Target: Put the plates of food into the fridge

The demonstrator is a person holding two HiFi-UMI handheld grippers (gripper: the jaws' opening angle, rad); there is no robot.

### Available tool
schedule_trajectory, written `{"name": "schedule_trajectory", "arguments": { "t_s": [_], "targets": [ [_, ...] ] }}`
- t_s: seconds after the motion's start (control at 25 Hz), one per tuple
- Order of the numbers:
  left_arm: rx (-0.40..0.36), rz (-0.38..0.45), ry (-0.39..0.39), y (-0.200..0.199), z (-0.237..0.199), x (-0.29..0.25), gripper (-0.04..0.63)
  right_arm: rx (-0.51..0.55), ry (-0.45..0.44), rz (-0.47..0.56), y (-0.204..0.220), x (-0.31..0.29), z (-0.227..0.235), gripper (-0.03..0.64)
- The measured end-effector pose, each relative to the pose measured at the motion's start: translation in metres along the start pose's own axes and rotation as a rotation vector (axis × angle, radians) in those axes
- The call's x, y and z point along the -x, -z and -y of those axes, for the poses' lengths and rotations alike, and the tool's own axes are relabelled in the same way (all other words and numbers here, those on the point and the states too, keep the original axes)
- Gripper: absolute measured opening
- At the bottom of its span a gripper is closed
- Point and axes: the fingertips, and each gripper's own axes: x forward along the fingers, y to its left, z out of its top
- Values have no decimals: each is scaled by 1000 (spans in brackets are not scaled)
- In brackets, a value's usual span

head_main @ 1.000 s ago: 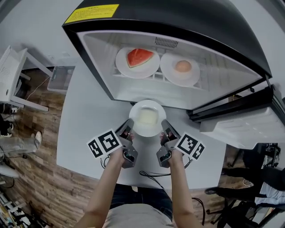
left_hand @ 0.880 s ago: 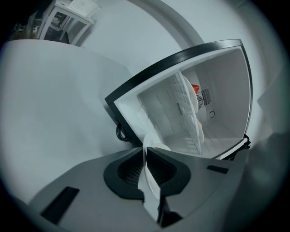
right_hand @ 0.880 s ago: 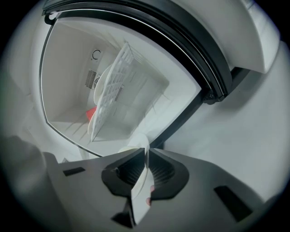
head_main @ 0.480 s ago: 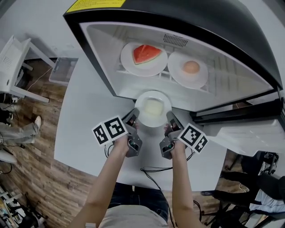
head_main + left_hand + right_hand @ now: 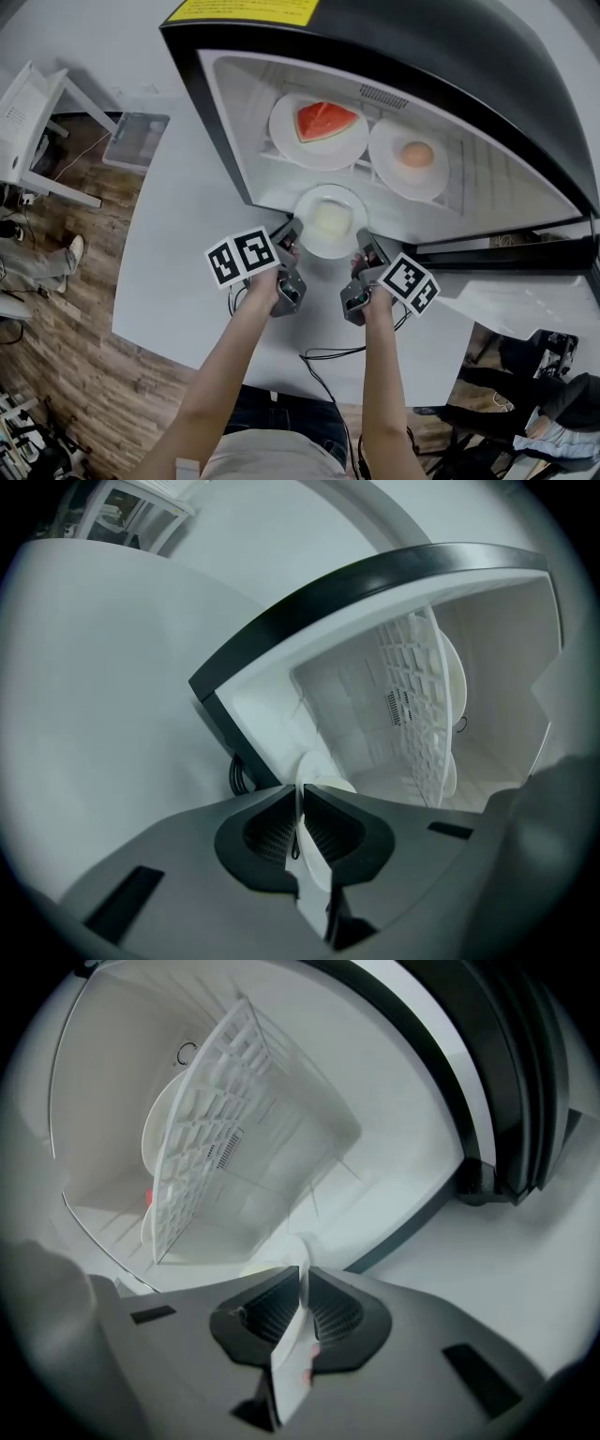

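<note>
I have the white round plate of pale yellowish food pinched from both sides. My left tool is clamped down on its left rim and my right tool on its right rim, each with only the thin lip between its pads. The plate sits at the mouth of the black-cased fridge with the white lining, partly over the threshold and below the white wire shelf. That shelf carries the white plate with the red watermelon wedge and the white plate with a round orange-brown item.

The grip is the weak point, since two narrow bites on a slick rim leave little hold. If one hand runs ahead of the other, the plate twists and could slip out. Dipping the far edge could catch it on the fridge floor or slide the food off. Lifting it could knock the shelf above (and the plates on it). I can't tell whether the plate's underside already touches the fridge floor.
</note>
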Motion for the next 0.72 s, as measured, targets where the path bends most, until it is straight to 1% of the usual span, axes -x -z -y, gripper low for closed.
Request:
{"name": "schedule_trajectory", "arguments": {
  "t_s": [0.24,0.4,0.56,0.72],
  "targets": [
    [19,11,-5,-7,2,-7,31,24,28,8,-9,-10,0,38],
    [62,22,-6,-12,1,-13,31,64,39,19,-15,-18,-2,38],
    [100,33,-3,-14,1,-16,32,140,97,32,-20,-19,-2,38],
    [115,36,-4,-16,2,-19,32,149,135,62,-23,-7,1,38]
  ]
}}
